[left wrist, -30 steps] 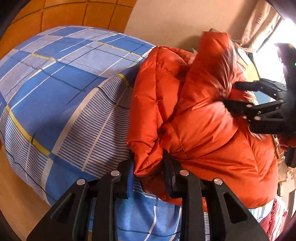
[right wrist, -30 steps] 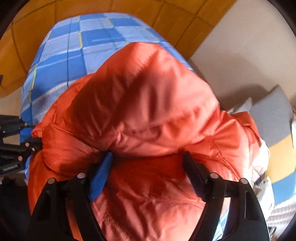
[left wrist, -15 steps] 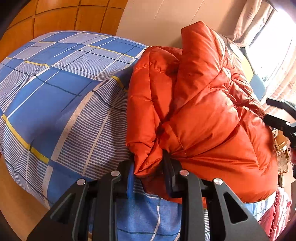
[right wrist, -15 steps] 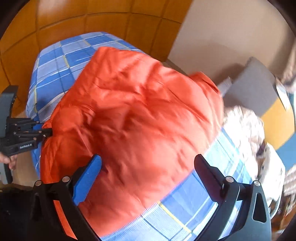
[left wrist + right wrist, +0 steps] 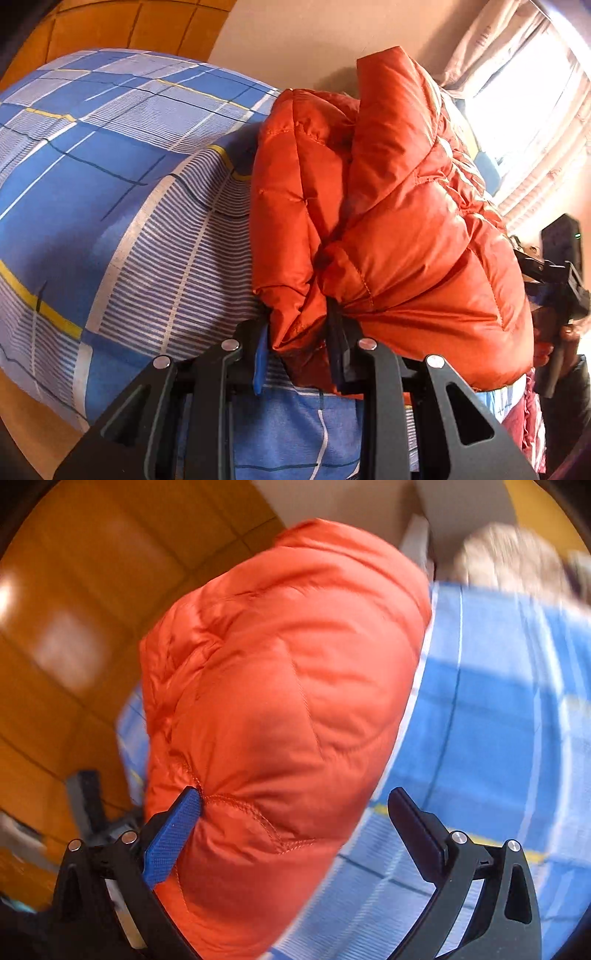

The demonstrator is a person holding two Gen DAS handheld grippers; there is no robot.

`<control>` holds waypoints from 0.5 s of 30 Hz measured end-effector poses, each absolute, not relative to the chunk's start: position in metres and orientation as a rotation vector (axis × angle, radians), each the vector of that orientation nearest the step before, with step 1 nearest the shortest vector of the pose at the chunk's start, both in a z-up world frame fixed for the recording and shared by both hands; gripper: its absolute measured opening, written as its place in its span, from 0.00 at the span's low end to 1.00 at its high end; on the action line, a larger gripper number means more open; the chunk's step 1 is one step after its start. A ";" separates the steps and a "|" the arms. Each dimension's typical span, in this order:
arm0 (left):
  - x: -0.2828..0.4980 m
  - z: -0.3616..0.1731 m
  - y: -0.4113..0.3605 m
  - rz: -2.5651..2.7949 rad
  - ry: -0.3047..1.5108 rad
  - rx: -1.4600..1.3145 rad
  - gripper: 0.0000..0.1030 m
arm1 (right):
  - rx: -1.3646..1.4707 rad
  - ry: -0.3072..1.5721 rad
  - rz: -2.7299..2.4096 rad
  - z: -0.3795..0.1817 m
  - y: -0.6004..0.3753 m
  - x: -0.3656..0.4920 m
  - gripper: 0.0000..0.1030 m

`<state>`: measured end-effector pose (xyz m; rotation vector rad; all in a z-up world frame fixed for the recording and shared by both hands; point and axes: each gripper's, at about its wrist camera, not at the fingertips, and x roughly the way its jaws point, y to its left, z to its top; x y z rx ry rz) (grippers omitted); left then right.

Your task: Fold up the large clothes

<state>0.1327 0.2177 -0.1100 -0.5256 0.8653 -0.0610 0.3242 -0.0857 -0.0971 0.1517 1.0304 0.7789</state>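
Note:
An orange puffer jacket (image 5: 406, 221) lies bunched in a thick mound on a bed with a blue plaid sheet (image 5: 110, 184). My left gripper (image 5: 299, 343) is shut on a gathered fold at the jacket's near lower edge. In the right wrist view the jacket (image 5: 277, 683) fills the middle. My right gripper (image 5: 295, 816) stands wide open over its near end. The blue pad (image 5: 177, 834) touches a stitched seam, while the other finger (image 5: 413, 823) is clear over the sheet (image 5: 498, 720). From the left wrist view, the right gripper (image 5: 554, 291) shows at the jacket's far right side.
Orange-brown wooden panels (image 5: 129, 26) and a beige wall stand behind the bed. A bright curtained window (image 5: 517, 92) is at the right. Pale crumpled bedding (image 5: 509, 561) lies at the head of the bed. A hand (image 5: 569, 332) holds the right gripper's handle.
My right gripper let go of the jacket's upper fold, opened wide, rolled and drew back to the jacket's edge. The released fold settled onto the mound. My left gripper kept its grip.

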 end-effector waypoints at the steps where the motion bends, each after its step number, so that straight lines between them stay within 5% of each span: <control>1: 0.133 -0.112 0.222 -0.089 0.863 -0.546 0.24 | 0.204 1.042 0.799 -0.103 -0.087 0.325 0.97; 6: 0.136 -0.118 0.232 -0.185 0.845 -0.606 0.21 | 0.381 1.078 0.865 -0.126 -0.078 0.332 0.97; 11: 0.139 -0.114 0.235 -0.237 0.812 -0.636 0.16 | 0.370 0.999 0.875 -0.108 -0.076 0.321 0.45; 15: 0.136 -0.102 0.228 -0.292 0.773 -0.649 0.13 | 0.257 0.919 0.871 -0.078 -0.071 0.304 0.33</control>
